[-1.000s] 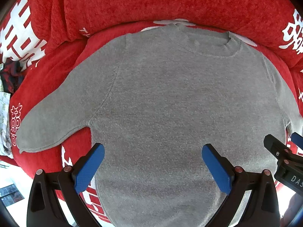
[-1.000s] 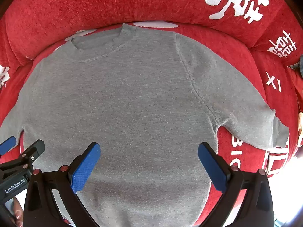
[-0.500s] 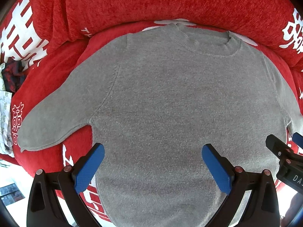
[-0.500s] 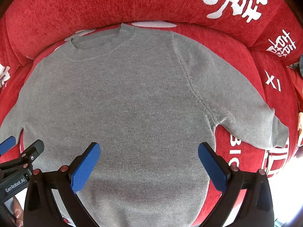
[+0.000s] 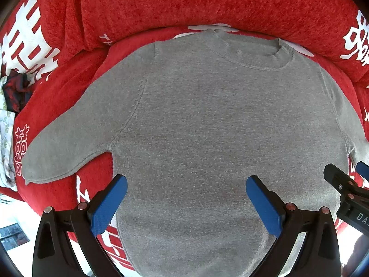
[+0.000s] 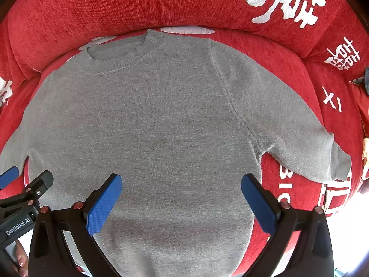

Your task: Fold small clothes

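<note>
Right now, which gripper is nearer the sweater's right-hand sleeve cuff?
Right. The right gripper hovers open over the hem beside that cuff; the left gripper sits across the sweater.

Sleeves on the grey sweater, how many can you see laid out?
2. One sleeve is spread out to the left of the grey sweater, the other sleeve out to its right, both flat on the red cover.

The left claw (image 5: pixel 186 198) and the right claw (image 6: pixel 181 198) hung side by side, each spread wide with nothing between its blue fingers (image 5: pixel 108 204), the left claw just left of the right.
</note>
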`<state>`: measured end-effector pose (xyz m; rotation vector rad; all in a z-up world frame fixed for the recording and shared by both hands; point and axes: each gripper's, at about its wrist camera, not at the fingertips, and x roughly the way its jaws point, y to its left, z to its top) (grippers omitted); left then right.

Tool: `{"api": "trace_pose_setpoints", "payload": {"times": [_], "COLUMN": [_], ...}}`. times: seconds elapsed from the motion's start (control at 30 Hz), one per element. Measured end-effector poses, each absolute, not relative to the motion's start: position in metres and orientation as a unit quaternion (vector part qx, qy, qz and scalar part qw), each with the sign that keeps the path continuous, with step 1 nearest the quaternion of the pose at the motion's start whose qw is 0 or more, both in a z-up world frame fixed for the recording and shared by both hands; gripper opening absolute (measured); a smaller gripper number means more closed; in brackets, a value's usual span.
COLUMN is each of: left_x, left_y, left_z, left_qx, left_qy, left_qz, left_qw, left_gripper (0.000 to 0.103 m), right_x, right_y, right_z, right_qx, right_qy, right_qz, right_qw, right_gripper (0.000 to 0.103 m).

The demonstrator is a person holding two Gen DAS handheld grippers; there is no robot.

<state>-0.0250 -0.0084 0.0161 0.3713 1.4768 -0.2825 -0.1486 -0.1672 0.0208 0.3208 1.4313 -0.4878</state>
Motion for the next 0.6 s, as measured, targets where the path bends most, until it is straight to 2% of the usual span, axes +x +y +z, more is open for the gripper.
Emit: {"api": "trace_pose_setpoints", "payload": {"times": [0.6], "left_x": [-0.0245], "left_y": [-0.0074], "left_z": [0.0153], "left_qx": [0.165], "left_qy": [0.667], "left_qz": [-0.127], "left_qw": [0.715], "left_gripper": [0.103], "right_x": [-0.1480], "right_y": [-0.1680], "right_z": [0.0203], "right_qx": [0.142], "right_qy": [0.647], "right_qz": [-0.222], "right_qw": [0.715], "right_gripper": [0.103]}}
